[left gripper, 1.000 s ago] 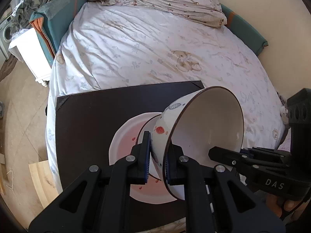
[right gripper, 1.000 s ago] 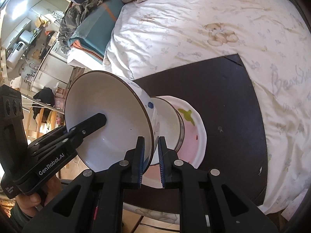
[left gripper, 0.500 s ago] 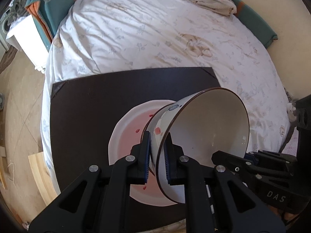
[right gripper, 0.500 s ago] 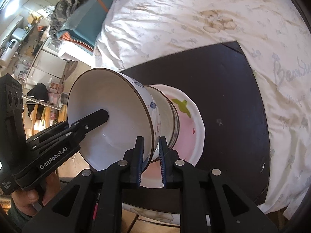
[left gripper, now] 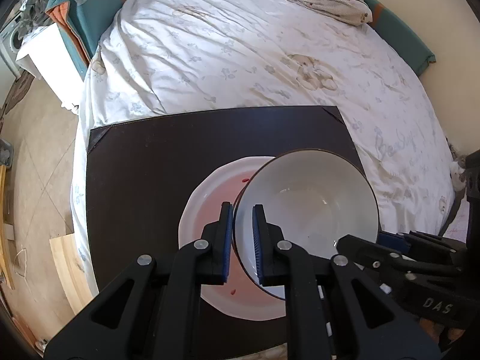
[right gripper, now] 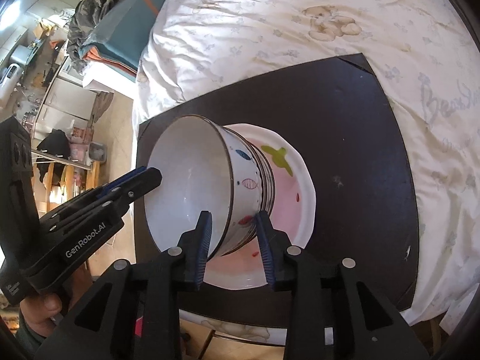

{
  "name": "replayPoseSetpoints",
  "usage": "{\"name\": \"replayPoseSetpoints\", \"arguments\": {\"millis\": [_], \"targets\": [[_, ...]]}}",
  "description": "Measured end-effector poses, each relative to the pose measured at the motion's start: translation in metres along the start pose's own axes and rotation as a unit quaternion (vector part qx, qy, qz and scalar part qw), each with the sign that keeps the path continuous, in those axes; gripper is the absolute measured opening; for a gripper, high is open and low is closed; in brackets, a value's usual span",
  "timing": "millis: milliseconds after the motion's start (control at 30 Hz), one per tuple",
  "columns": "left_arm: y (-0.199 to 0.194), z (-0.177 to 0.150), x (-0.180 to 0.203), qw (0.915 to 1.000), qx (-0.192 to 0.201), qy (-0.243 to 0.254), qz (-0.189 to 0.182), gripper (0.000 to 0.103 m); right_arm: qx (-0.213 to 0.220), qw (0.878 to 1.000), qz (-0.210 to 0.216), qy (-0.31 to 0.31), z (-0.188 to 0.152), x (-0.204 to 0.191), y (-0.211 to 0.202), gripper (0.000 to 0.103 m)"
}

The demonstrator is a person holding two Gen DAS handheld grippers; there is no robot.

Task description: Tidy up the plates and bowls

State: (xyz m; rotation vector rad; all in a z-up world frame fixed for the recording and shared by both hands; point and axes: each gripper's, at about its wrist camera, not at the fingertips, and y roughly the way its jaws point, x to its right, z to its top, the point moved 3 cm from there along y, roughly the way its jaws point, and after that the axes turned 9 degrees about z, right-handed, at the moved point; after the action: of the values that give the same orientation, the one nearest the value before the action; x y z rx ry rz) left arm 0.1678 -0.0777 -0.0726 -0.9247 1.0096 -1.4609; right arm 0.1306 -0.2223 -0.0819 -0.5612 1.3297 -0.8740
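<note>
White bowl (left gripper: 306,204) overhangs plate (left gripper: 210,198) (slightly).

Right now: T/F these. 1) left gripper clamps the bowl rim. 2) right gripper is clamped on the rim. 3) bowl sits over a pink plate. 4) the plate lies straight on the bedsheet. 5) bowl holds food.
1) True: the left gripper pinches the rim of the bowl.
2) False: the right gripper has just been opening; its pads straddle the rim without pressing.
3) True: the pink plate lies beneath.
4) False: it lies on a dark board.
5) False: empty.
</note>
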Motion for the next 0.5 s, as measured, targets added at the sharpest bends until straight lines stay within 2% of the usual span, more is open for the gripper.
{"name": "replayPoseSetpoints", "arguments": {"millis": [200,233,267,300,367,500], "targets": [[0.004,-0.002,-0.001,1.0000,-0.006,-0.004,-0.004,0.010,0.032,0.999,0.003,0.017,0.004,0.007,-0.016,0.034],[0.004,-0.001,-0.001,0.9999,-0.007,-0.004,-0.007,0.010,0.031,0.999,0.010,0.016,0.004,0.007,-0.017,0.033],[0.003,-0.001,0.000,1.0000,-0.003,-0.004,-0.006,0.010,0.021,0.999,0.038,0.022,0.004,0.008,-0.014,0.028],[0.001,0.000,0.000,1.0000,0.000,-0.003,-0.005,0.010,0.013,0.999,0.043,0.027,0.004,0.009,-0.012,0.028],[-0.004,0.002,0.002,0.9999,0.012,-0.003,-0.004,0.010,0.013,0.999,0.035,0.031,0.005,0.013,-0.011,0.020],[-0.006,0.005,0.003,0.9998,0.017,-0.005,-0.008,0.010,0.006,0.996,0.060,0.065,0.005,0.021,-0.009,0.020]]}}
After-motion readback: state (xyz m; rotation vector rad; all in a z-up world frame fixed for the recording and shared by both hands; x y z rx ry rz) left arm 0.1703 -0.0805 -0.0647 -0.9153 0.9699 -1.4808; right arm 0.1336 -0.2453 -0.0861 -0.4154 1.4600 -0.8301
